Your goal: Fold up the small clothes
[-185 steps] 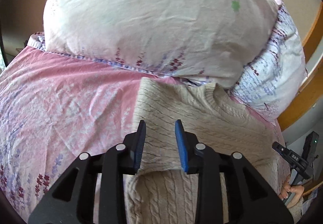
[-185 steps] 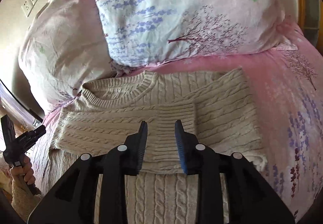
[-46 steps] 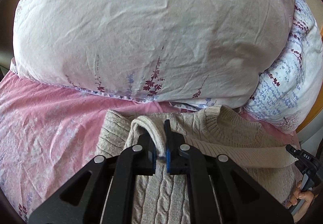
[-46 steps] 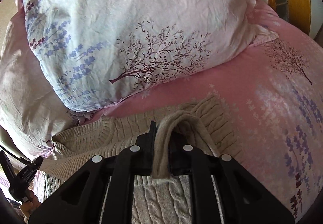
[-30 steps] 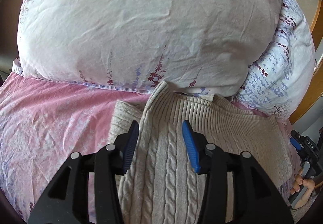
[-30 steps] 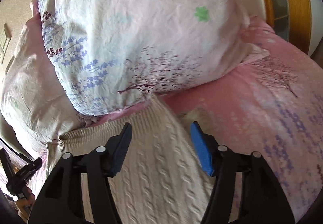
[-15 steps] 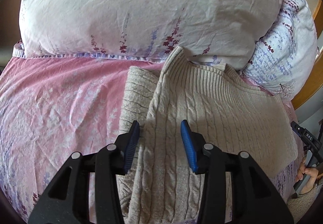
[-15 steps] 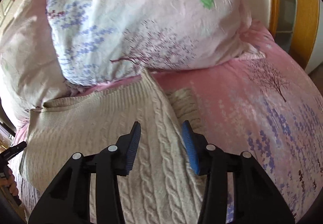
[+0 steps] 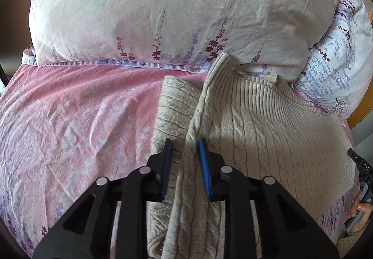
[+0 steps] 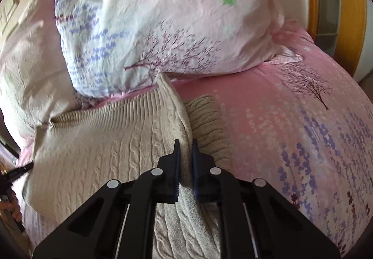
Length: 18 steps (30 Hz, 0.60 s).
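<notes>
Left wrist view shows the left gripper (image 9: 184, 154) with jaws closing around the sweater (image 9: 268, 137)'s left side edge, not yet pinching it. That edge runs straight ahead toward the pillows (image 9: 163, 7) at the bed (image 9: 70, 114)'s head. The right gripper (image 10: 185, 156) has clamped the opposite edge.

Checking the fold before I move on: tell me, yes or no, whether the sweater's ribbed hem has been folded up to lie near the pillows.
Yes: in the left wrist view the sweater's ribbed hem lies right by the pillows.
</notes>
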Available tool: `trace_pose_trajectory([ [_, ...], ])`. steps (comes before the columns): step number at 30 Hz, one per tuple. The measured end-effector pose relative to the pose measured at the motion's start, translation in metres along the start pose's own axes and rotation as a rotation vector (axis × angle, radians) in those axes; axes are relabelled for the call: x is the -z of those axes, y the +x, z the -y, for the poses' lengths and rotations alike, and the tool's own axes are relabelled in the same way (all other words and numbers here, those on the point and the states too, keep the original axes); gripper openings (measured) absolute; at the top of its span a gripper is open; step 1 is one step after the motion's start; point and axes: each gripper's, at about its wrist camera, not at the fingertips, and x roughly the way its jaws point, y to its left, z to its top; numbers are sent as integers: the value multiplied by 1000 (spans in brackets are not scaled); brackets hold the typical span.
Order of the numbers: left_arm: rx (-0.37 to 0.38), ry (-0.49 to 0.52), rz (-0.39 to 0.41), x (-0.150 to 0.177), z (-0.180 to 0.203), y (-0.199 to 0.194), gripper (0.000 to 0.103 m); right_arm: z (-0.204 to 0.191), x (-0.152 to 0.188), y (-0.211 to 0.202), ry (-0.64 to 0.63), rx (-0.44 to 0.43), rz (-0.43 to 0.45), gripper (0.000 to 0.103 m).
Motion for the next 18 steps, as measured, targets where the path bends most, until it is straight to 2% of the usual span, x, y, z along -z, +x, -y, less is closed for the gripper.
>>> trace_pose_trajectory([
  [3,13,-1,-4,0,1,0,18,6,5,-8,41,1,5,9],
  [5,19,-8,-6,2,-1,0,19,8,8,-1,33,9,-24,10],
  [8,34,-21,-10,4,-4,-3,21,15,10,6,81,-30,-76,11],
  [10,48,-27,-14,6,-7,-6,21,16,12,1,88,-37,-71,16],
  [13,57,-24,-15,10,-10,-10,21,18,20,-3,83,-43,-79,16],
  [15,52,-16,-13,11,-10,-11,21,18,26,-2,73,-47,-88,15],
  [18,50,-11,-13,12,-9,-11,21,17,31,-11,66,-43,-52,11],
])
